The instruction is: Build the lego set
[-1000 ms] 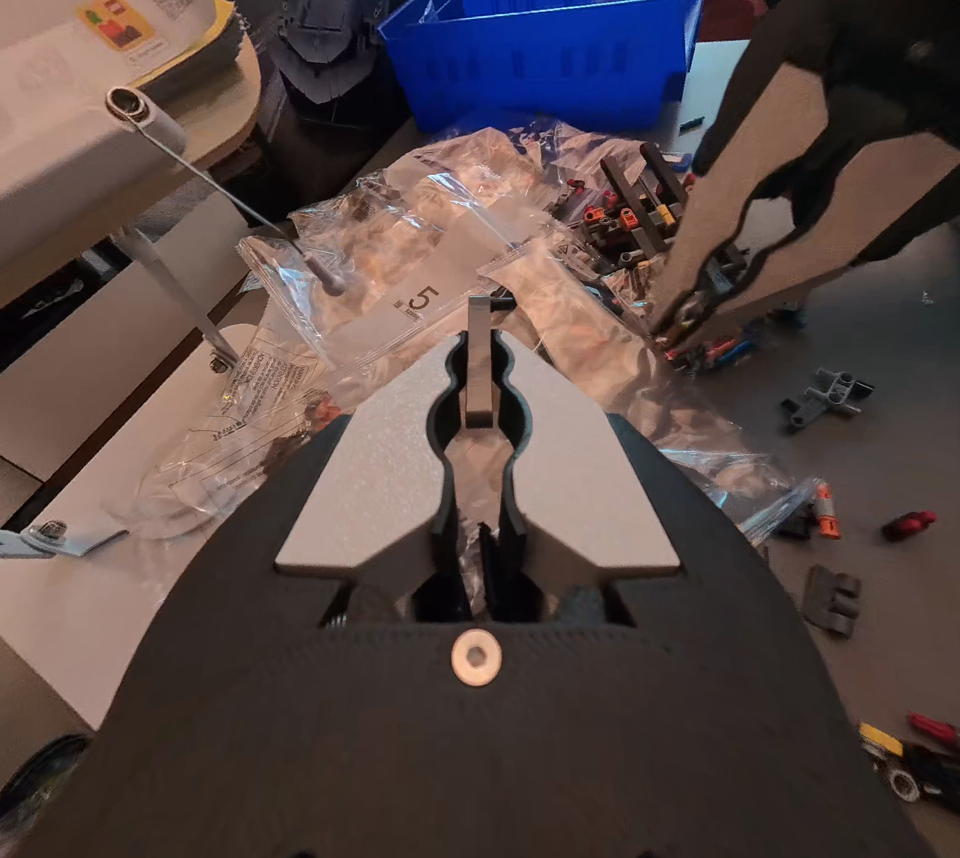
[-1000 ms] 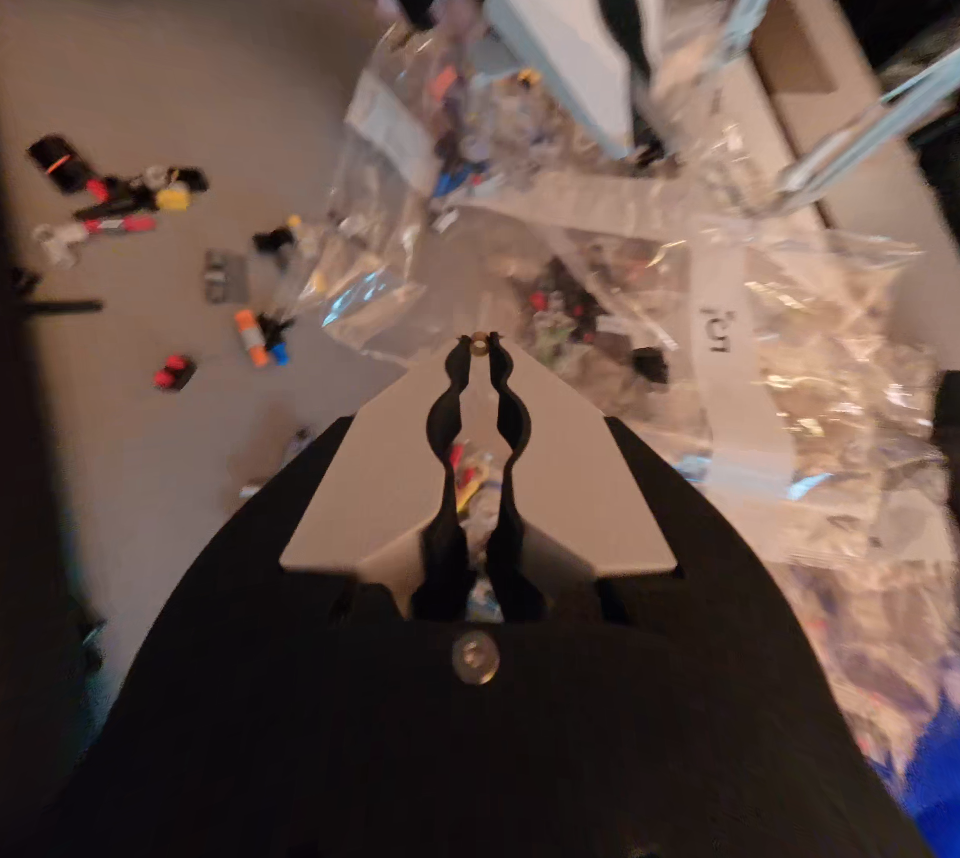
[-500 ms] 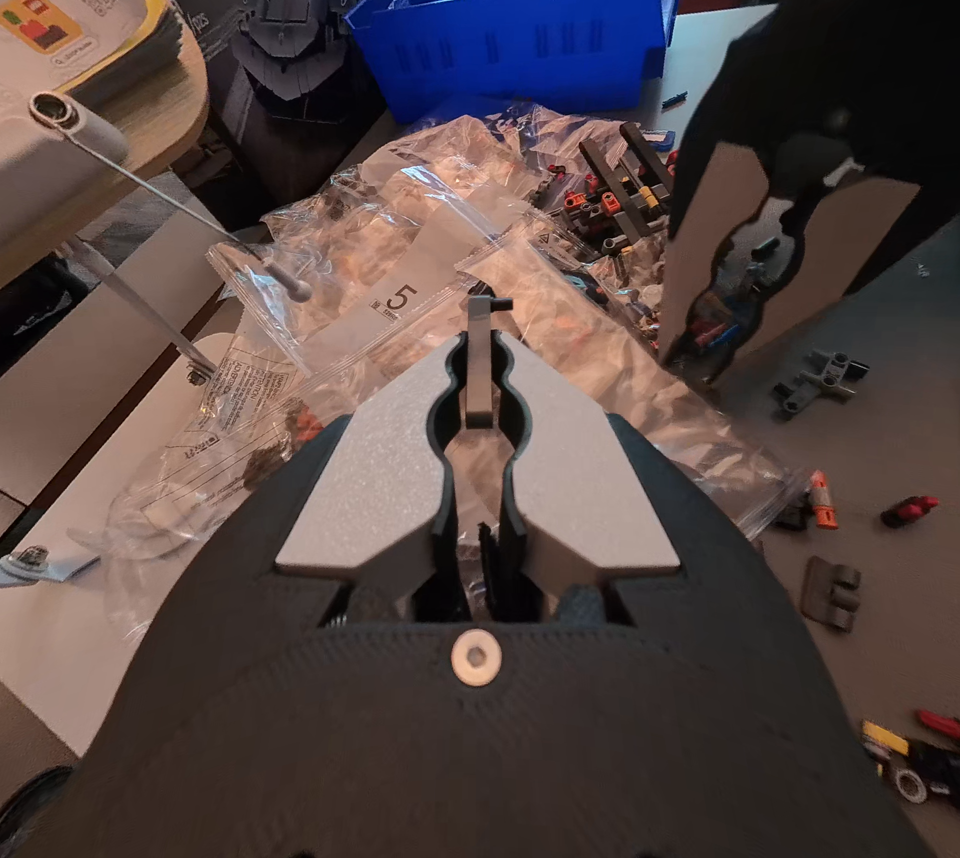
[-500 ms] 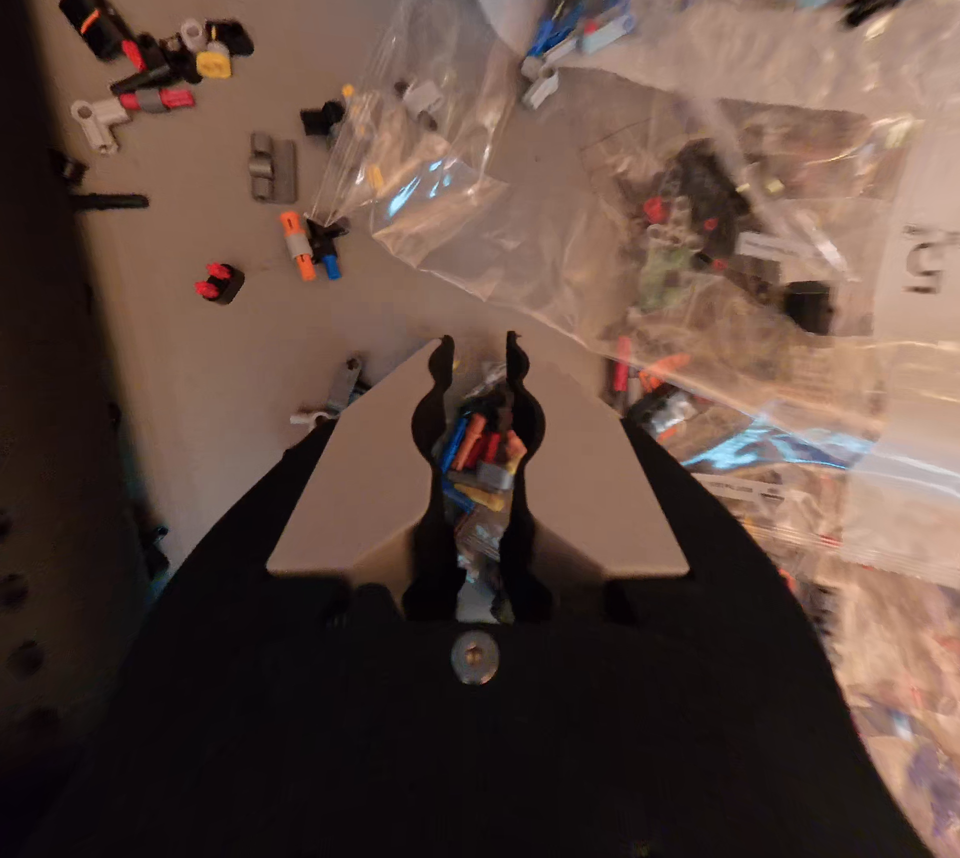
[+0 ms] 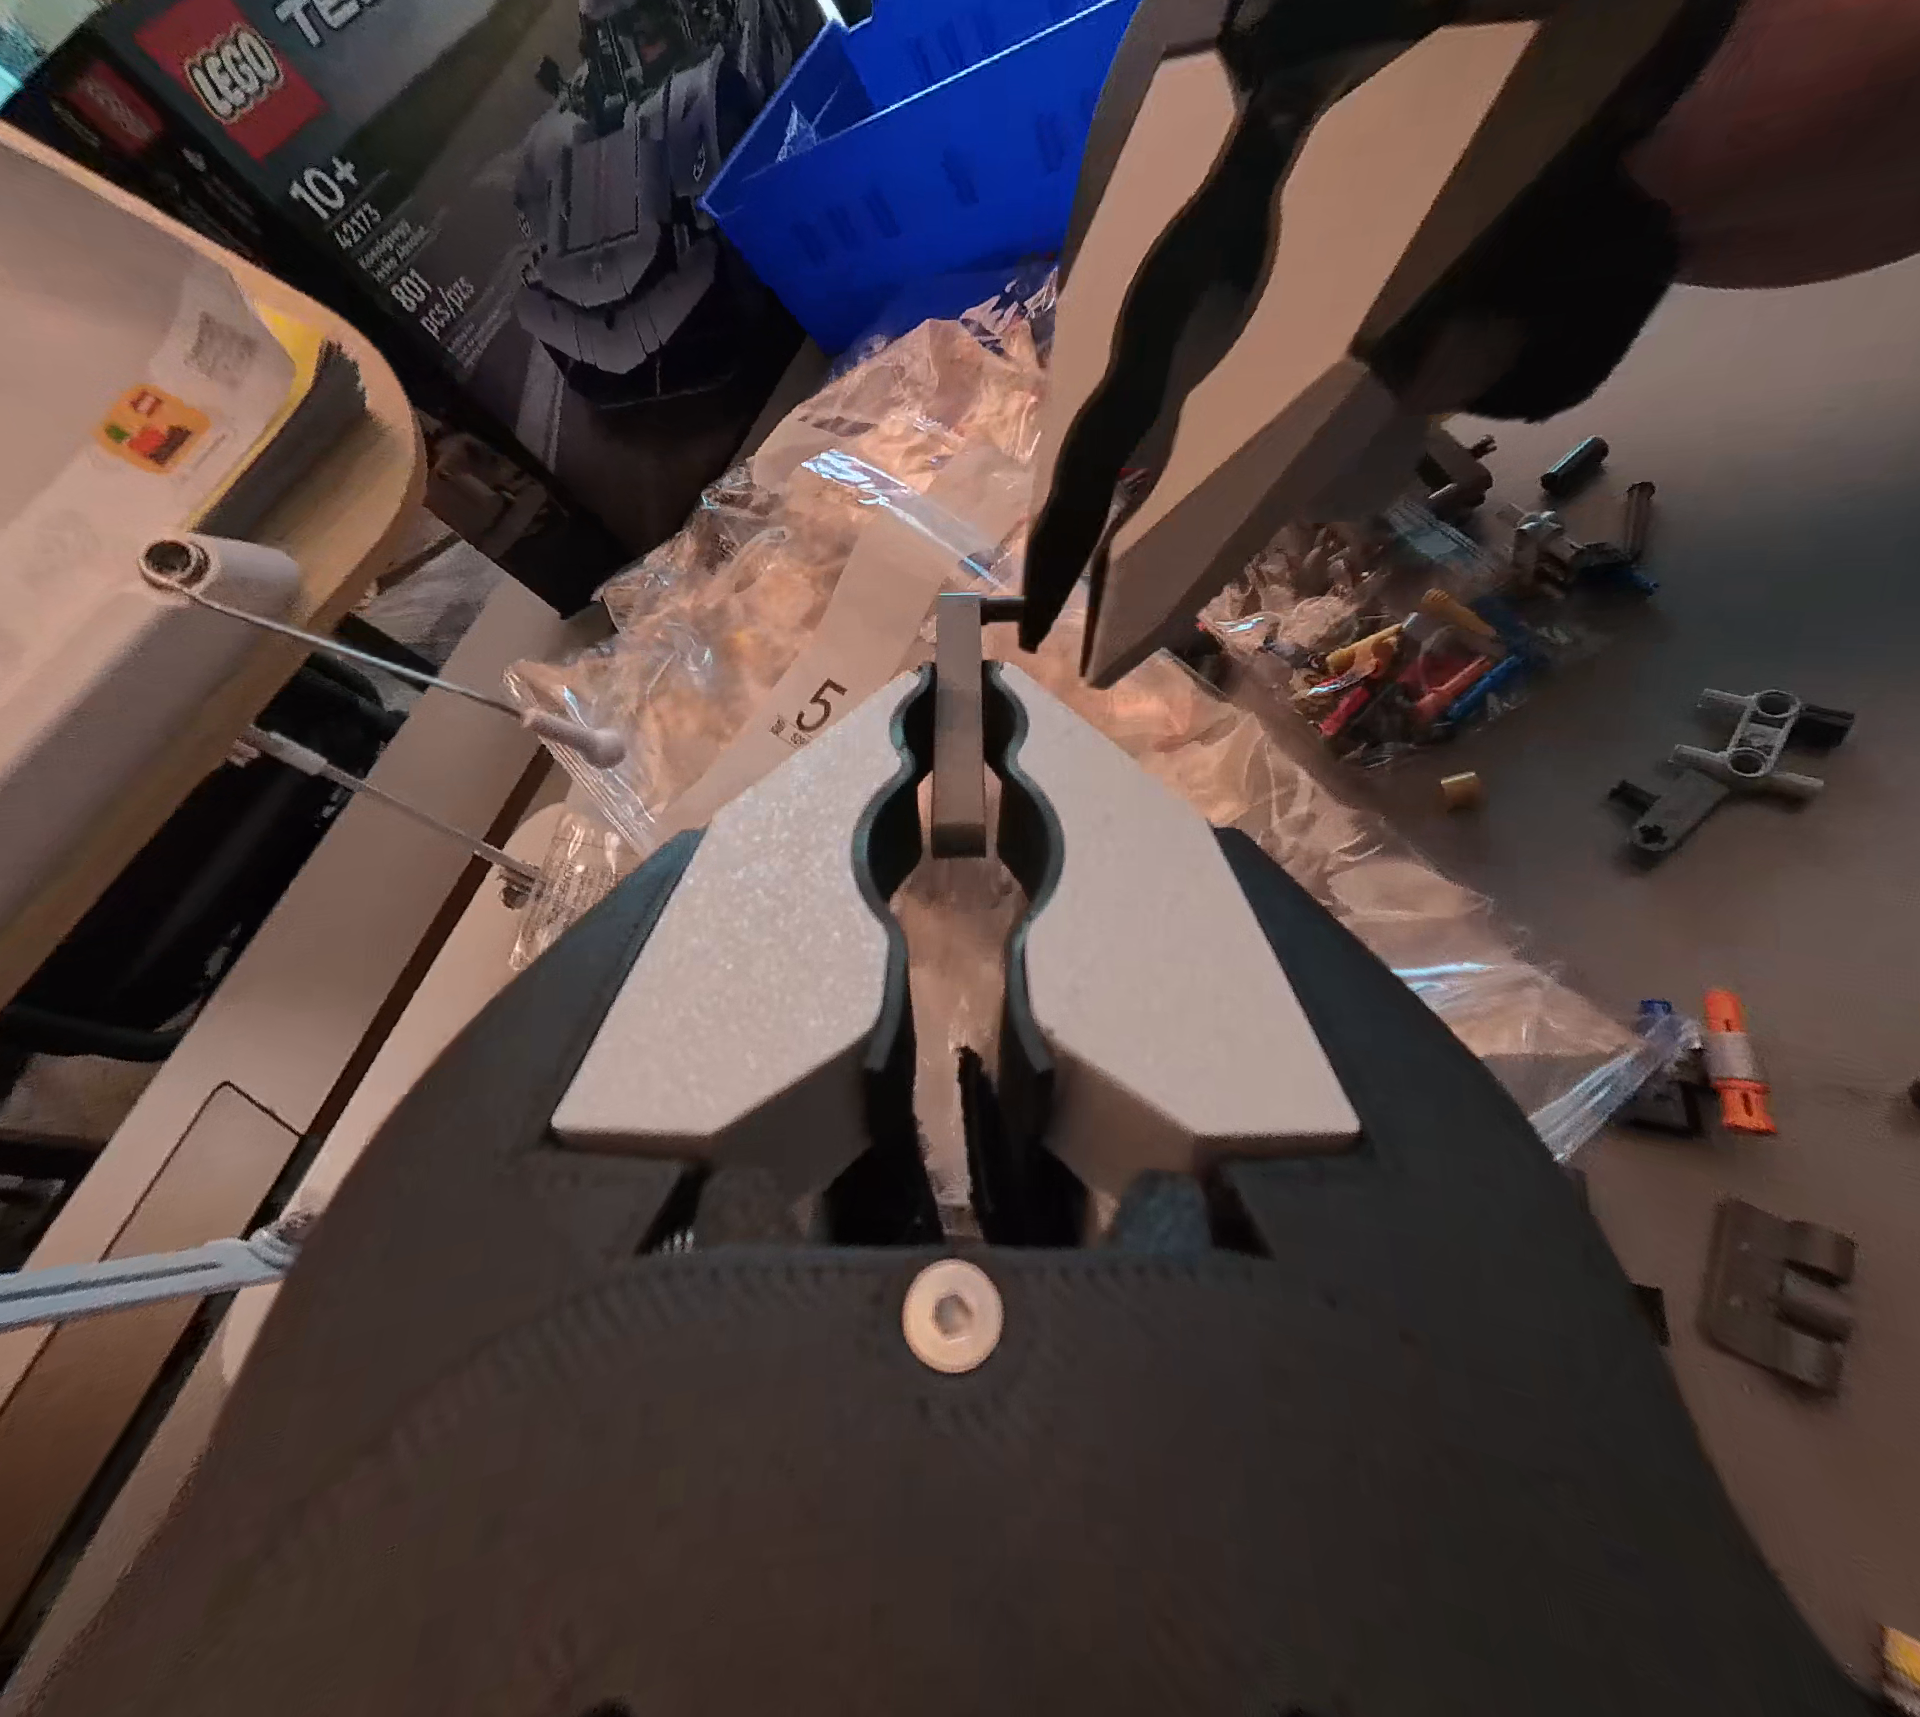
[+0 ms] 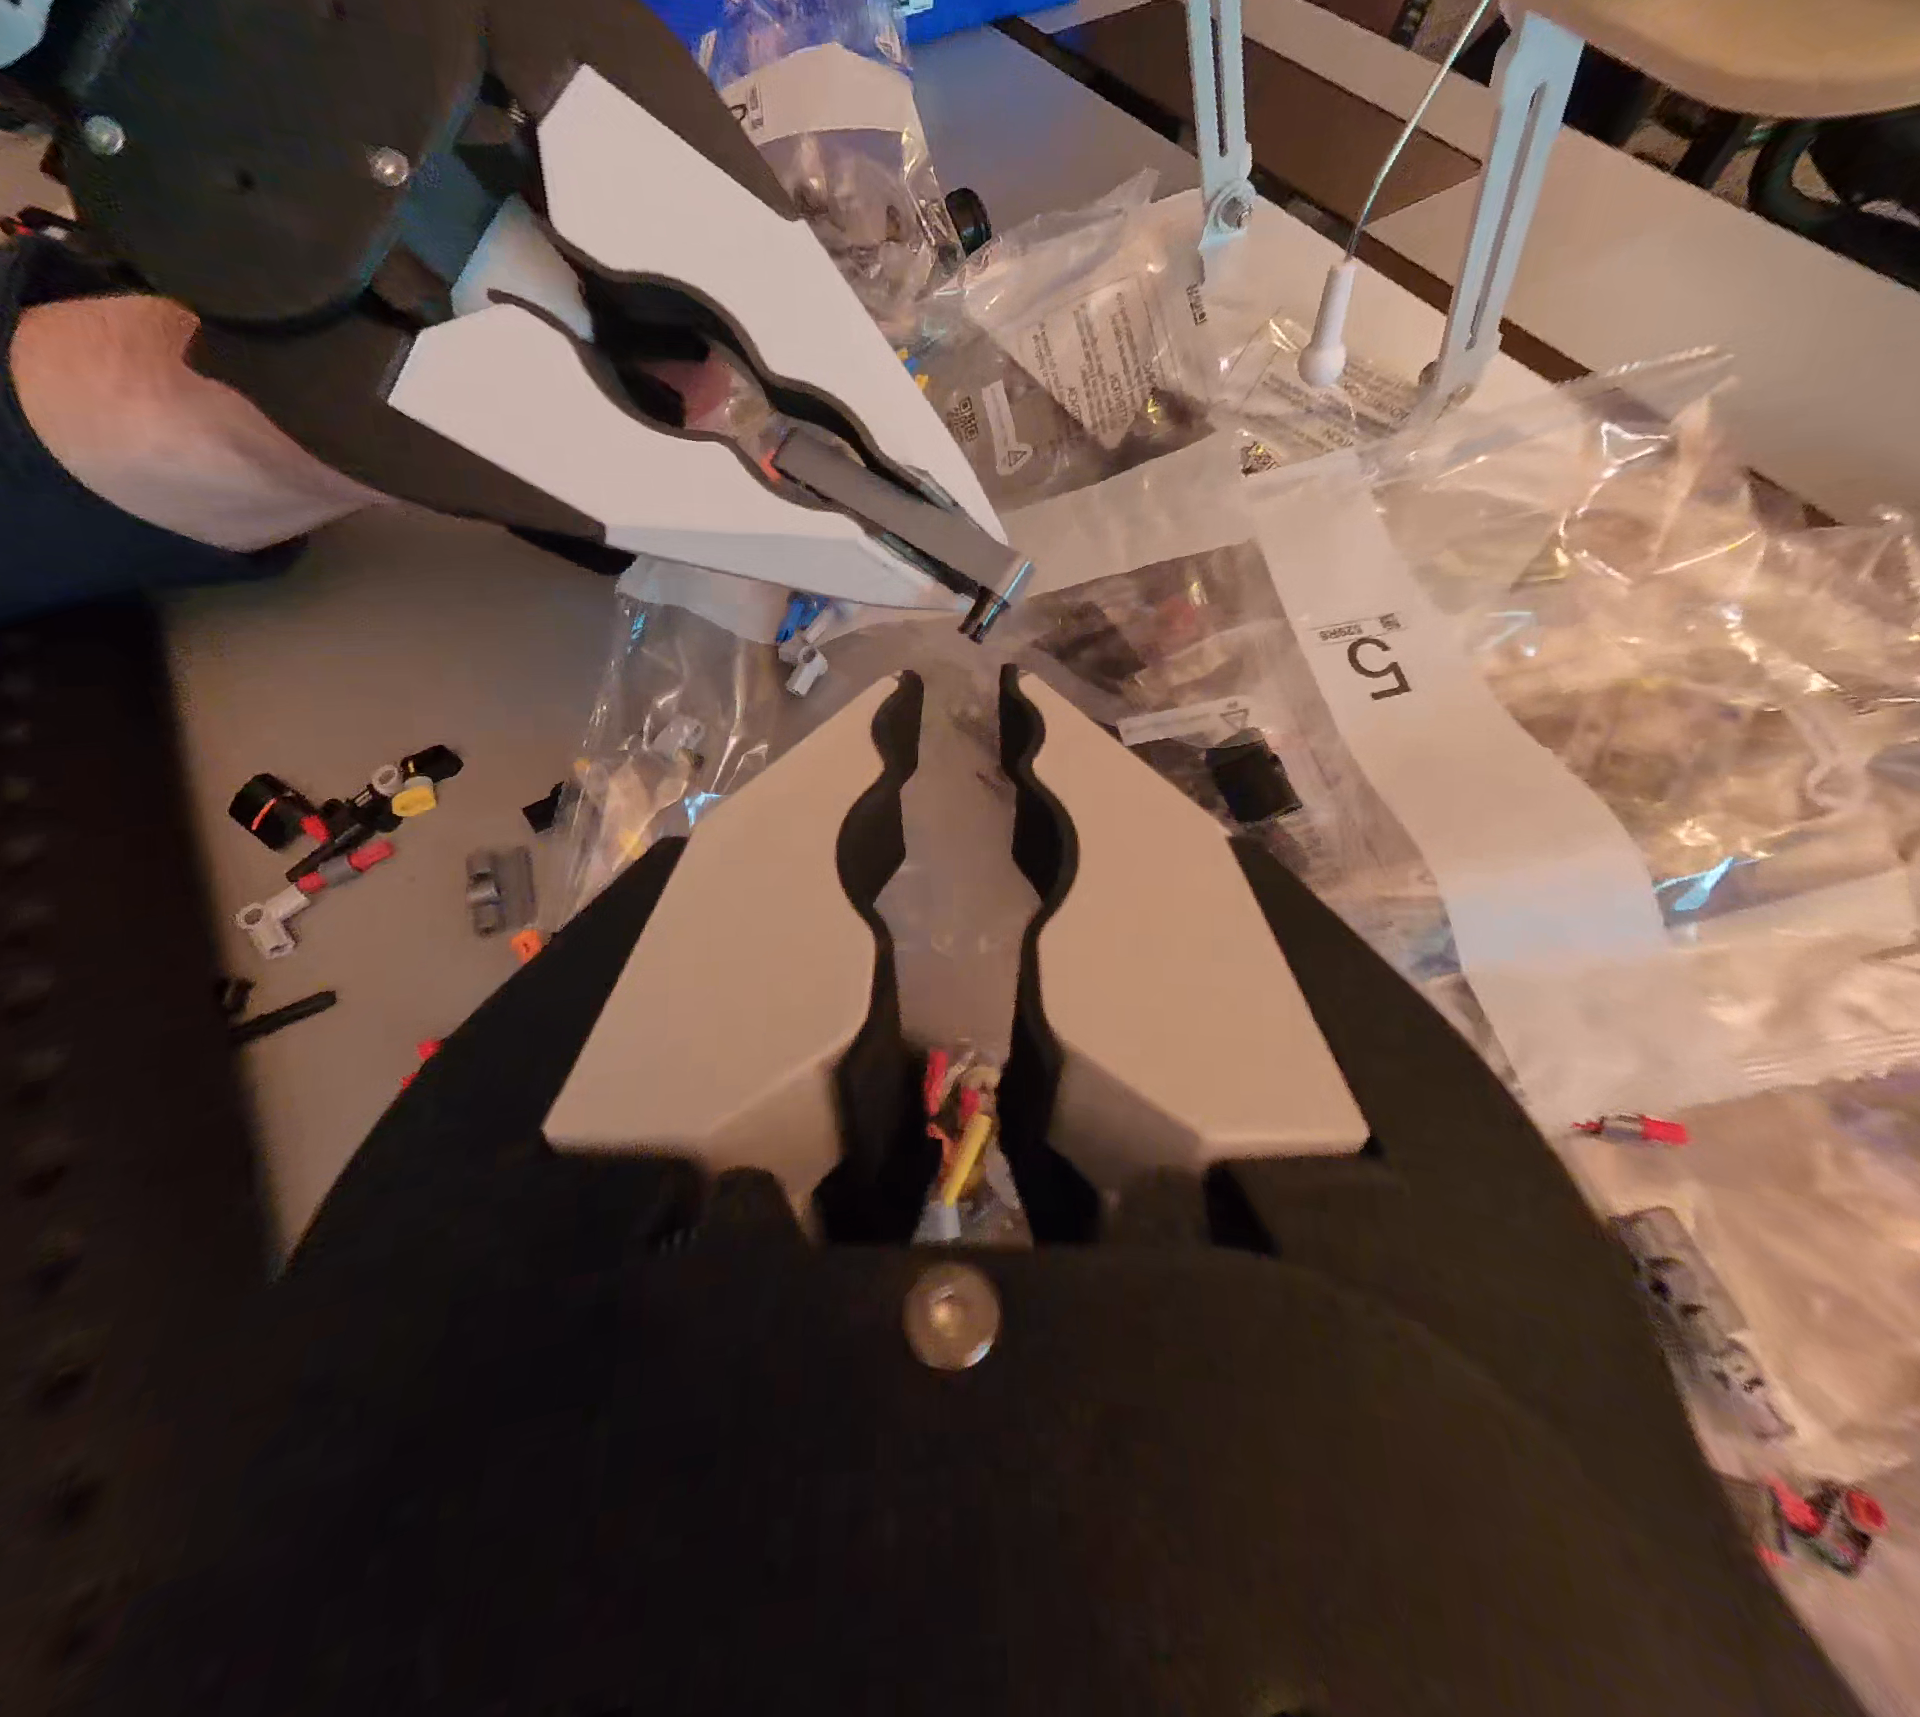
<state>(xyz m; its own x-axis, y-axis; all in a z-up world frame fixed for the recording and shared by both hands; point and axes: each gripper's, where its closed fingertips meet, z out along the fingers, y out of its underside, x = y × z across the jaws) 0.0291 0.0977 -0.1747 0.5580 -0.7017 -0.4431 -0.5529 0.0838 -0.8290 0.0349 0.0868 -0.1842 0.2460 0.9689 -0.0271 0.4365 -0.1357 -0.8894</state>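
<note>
Workspace, left to right in the left wrist view: a dark printed set box [image 5: 447, 140] stands at the rear left, a blue plastic bin [image 5: 935, 150] beside it, clear plastic parts bags [image 5: 831, 545] spread across the middle of the grey tabletop [image 5: 1766, 888], and loose small pieces to the right, among them a grey cross-shaped connector [image 5: 1725, 763] and an orange-and-grey pin [image 5: 1730, 1059].

Left gripper [image 5: 956, 680]: jaws closed on a long flat dark-grey beam [image 5: 958, 732], held upright between the tips and clear of the bags. A short black pin [image 5: 1000, 609] projects sideways from the beam's upper end toward the right.

Right gripper [image 5: 1060, 649]: jaws narrowly parted, nothing seen between them. Its near tip stands at the free end of the pin; actual contact cannot be determined. In the right wrist view, the right gripper [image 6: 956, 680] has its tips just below the beam end [image 6: 992, 592], with a small gap visible.

Step in hand, as judged: seating or gripping the pin in the beam's end hole.

Next move requires:
1. Left gripper holding the beam steady.
2. Right gripper tips aligned on the pin's axis.
3. Straight pressure along that axis; off-axis force may twist the beam in the jaws.

Assembly appears at an early stage; most bags remain sealed.
</note>
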